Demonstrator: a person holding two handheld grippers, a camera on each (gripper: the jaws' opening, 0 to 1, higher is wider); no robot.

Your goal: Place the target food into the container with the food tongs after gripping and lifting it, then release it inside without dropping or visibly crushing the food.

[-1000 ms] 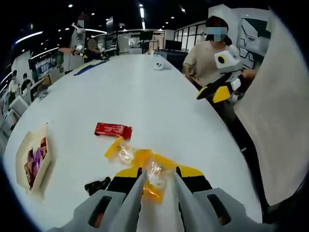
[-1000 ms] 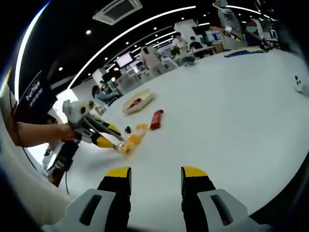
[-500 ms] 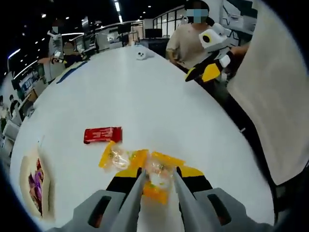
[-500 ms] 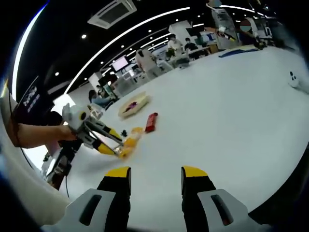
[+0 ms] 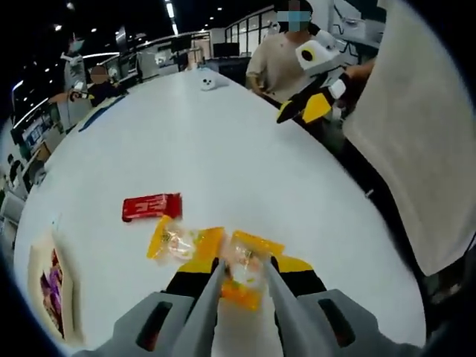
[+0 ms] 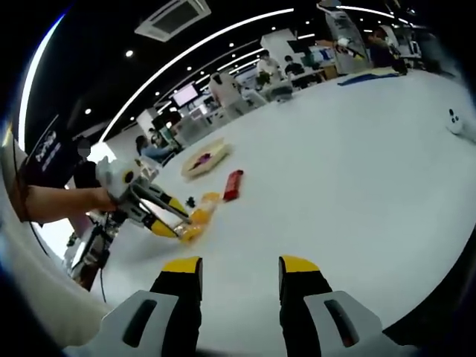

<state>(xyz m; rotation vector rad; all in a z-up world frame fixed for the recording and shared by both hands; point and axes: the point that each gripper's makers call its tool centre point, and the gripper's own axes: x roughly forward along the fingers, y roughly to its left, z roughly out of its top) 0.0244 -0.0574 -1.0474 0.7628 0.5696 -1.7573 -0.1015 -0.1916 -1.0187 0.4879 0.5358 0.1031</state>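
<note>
While the left gripper (image 5: 242, 277) shows at 6 o'clock in the left gripper view, its 2 jaws are clamped on a yellow snack packet (image 5: 245, 268) with a clear middle, held just above the white table (image 5: 223, 149). Just beside it at 9 o'clock lies a second yellow packet (image 5: 178, 242) flat on the table, and a red wrapped bar (image 5: 152, 206) rests a little farther off at 10 o'clock. Near the table edge at 8 o'clock sits the container (image 5: 46, 290), a shallow pale tray holding purple and red wrapped pieces, well apart from the held packet. A small white object (image 5: 207, 82) stands far across the table at 12 o'clock, and a person in a beige top (image 5: 279, 63) stands beyond the table edge at 1 o'clock. At 2 o'clock in that view the right gripper (image 5: 305, 110) hangs over the table edge, clear of the surface. From the right gripper view, the right gripper's own jaws (image 6: 239, 269) stand apart at 6 o'clock with nothing between them, above bare table (image 6: 357, 163). At 9 o'clock there, a hand (image 6: 89, 201) holds the left gripper (image 6: 180, 227) with the packet (image 6: 195, 223) at its tips; the red bar (image 6: 233, 184) and the tray (image 6: 204, 158) lie beyond at 10 o'clock.
</note>
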